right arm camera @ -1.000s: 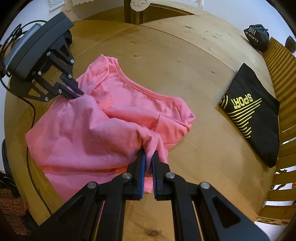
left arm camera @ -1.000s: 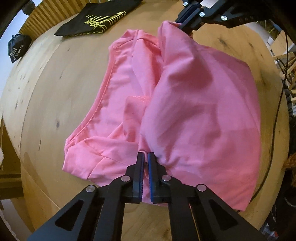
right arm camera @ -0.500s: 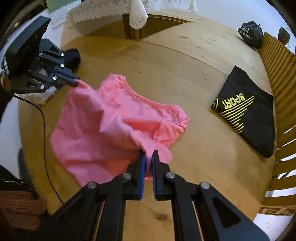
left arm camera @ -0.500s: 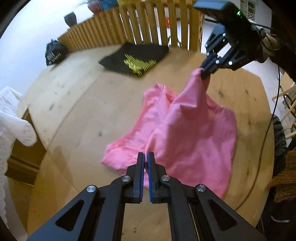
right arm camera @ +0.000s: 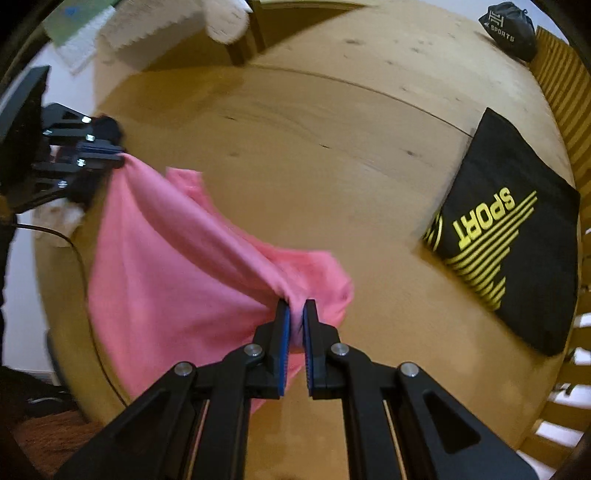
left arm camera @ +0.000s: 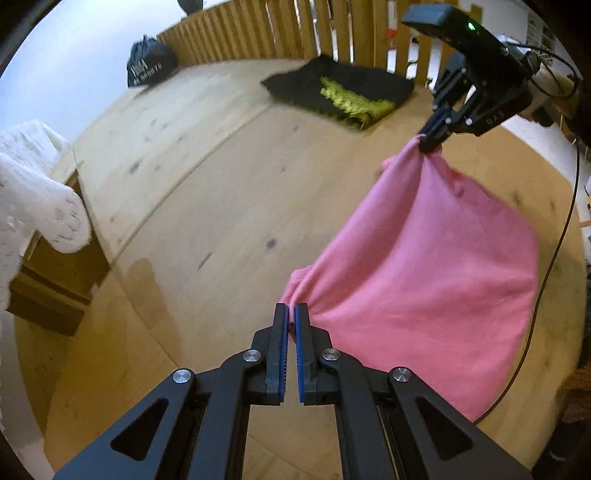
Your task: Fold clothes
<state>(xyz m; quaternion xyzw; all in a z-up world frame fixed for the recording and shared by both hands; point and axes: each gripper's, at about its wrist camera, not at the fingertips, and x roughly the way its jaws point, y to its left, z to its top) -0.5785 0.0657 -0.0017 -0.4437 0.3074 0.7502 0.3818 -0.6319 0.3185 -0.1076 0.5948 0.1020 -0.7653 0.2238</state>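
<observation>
A pink shirt [left arm camera: 424, 266] hangs stretched between my two grippers above the round wooden table [left arm camera: 207, 192]. My left gripper [left arm camera: 291, 310] is shut on one bunched corner of it. My right gripper [right arm camera: 294, 306] is shut on the opposite corner, and the pink shirt [right arm camera: 155, 266] sags from there down toward the tabletop. In the left wrist view the right gripper [left arm camera: 434, 142] shows at the upper right, pinching the cloth. In the right wrist view the left gripper [right arm camera: 110, 155] shows at the left edge, also clamped on fabric.
A folded black shirt [right arm camera: 509, 236] with yellow "SPORT" print lies near the slatted wooden rail [left arm camera: 288, 33]. A small black bag [left arm camera: 149, 66] sits at the table's far edge. White lace cloth [left arm camera: 33, 192] hangs off to one side. A black cable [left arm camera: 554, 251] runs along the table's rim.
Both grippers rose and pulled apart, lifting the pink shirt off the table until it hangs taut between them. The views swung and the table looks farther away.
</observation>
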